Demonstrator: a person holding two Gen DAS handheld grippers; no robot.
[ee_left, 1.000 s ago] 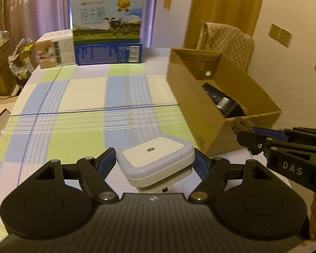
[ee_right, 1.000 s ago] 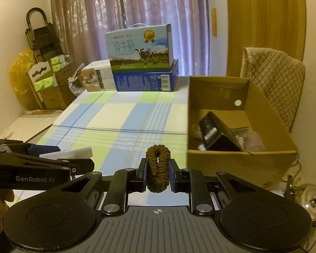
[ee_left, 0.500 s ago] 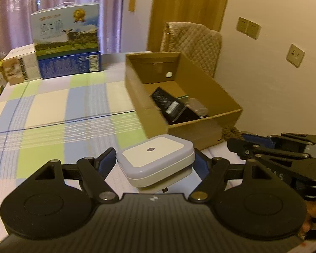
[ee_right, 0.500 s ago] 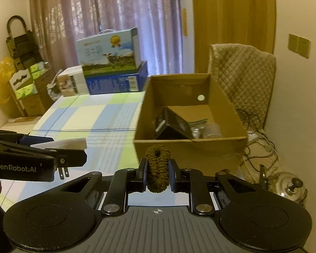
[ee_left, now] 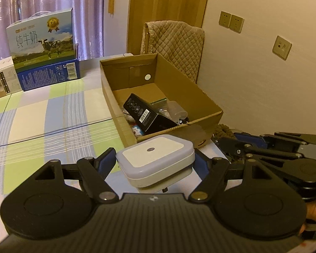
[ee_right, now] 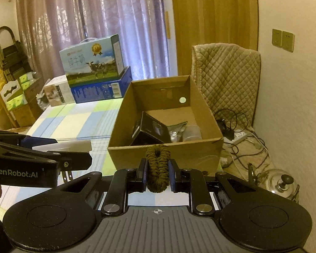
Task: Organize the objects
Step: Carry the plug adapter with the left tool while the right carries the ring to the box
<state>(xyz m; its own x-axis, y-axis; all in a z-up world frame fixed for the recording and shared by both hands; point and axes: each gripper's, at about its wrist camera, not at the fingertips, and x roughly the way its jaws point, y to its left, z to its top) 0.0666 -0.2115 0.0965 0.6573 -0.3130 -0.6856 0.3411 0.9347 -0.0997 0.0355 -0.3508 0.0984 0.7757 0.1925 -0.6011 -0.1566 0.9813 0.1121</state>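
My left gripper [ee_left: 155, 161] is shut on a white square plug-in night light [ee_left: 155, 158], held above the table's near edge, just short of the open cardboard box [ee_left: 124, 113]. My right gripper [ee_right: 158, 169] is shut on a brown fuzzy hair scrunchie [ee_right: 158, 164], directly before the box's near wall [ee_right: 179, 154]. Inside the box lie a black carton [ee_left: 147, 113], clear plastic items and a small packet. The left gripper [ee_right: 59, 160] with the night light [ee_right: 73, 146] shows at left in the right wrist view. The right gripper [ee_left: 231, 145] shows at right in the left wrist view.
A checked tablecloth [ee_left: 42, 116] covers the table. Milk cartons [ee_left: 42, 38] stacked on a blue box [ee_left: 50, 74] stand at the far end beside a white carton [ee_right: 56, 92]. A quilt-covered chair [ee_right: 225, 80], cables and a power strip [ee_right: 238, 136], and a glass kettle [ee_right: 282, 183] lie right of the box.
Both grippers, still holding their objects, have swung right and moved toward the cardboard box, which now sits more central and closer in both views.
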